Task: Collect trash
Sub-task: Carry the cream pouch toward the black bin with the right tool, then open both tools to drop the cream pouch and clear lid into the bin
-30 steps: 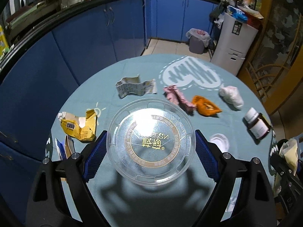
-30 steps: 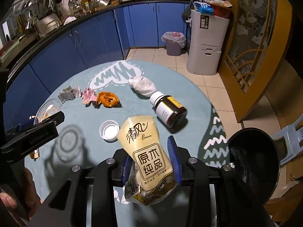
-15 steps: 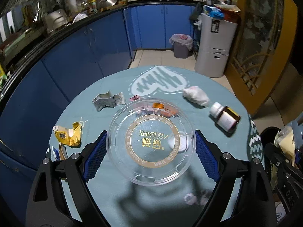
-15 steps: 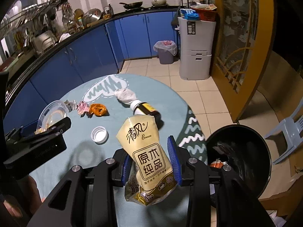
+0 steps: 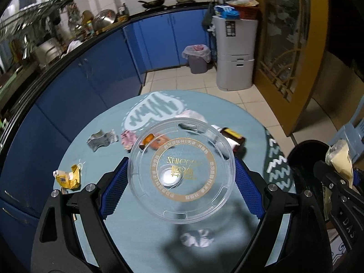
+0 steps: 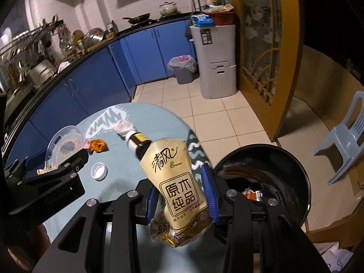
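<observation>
Black bin point(image 6: 268, 177) now nearer; tissue pack point(image 6: 179, 182) reads "Breeze".

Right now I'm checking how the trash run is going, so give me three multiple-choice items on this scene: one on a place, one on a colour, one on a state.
1. Where does the black bin stand?
A. on the table
B. on the floor beside the round table
C. on the kitchen counter

2. What colour is the small crumpled wrapper at the table's left edge in the left wrist view?
A. green
B. yellow
C. purple

3. What is the state of the right gripper?
A. open and empty
B. shut on a glass bottle
C. shut on the tissue pack

Answers:
1 B: its rim shows below the table edge, over the floor tiles.
2 B: its foil is plainly yellow.
3 C: the blue jaws press on both sides of the beige pack.
</observation>
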A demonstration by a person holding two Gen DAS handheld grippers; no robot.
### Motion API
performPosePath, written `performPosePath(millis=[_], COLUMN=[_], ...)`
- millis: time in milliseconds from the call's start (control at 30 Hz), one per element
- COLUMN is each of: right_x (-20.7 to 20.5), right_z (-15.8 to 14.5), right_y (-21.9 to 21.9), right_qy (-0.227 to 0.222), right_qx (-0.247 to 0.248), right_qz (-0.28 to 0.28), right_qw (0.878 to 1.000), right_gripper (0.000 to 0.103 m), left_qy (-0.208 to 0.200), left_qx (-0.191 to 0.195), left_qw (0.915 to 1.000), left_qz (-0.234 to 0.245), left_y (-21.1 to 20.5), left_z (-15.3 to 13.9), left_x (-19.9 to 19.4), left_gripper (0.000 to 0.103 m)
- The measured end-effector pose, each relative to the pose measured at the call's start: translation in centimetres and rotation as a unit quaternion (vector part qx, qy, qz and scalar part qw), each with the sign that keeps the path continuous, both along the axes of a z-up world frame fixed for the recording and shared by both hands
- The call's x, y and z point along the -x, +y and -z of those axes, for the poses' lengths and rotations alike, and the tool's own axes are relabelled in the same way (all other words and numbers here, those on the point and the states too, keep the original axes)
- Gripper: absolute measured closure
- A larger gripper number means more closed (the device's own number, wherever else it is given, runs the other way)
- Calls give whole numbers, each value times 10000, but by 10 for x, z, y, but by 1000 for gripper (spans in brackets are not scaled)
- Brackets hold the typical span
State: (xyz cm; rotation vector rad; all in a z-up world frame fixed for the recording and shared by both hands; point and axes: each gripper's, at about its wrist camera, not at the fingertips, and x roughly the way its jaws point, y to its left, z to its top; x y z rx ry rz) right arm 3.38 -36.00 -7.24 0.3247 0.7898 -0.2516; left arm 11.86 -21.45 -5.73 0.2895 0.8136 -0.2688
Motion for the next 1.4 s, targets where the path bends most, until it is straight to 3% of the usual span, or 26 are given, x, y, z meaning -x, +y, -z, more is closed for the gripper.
performPosePath(millis=[900,1267,1400], right_x=[63,78,80], right_z=[15,26,29], right_y=[-109,-140,-148], right_qy=[-163,-138,-125], right_qx=[-417,-570,-612], right_qz=[1035,1371,1453], right_qw=[9936,9888,9874], right_gripper=[68,68,68], left_qy=[-244,-124,-86], left_qx=[-477,-373,-309], left_qw=[9908,9866,9866], left_qz=[1240,1584,1600], left_y=[-142,-175,-180], left_z=[4,4,2], left_x=[57,65,65], left_gripper=[16,14,4])
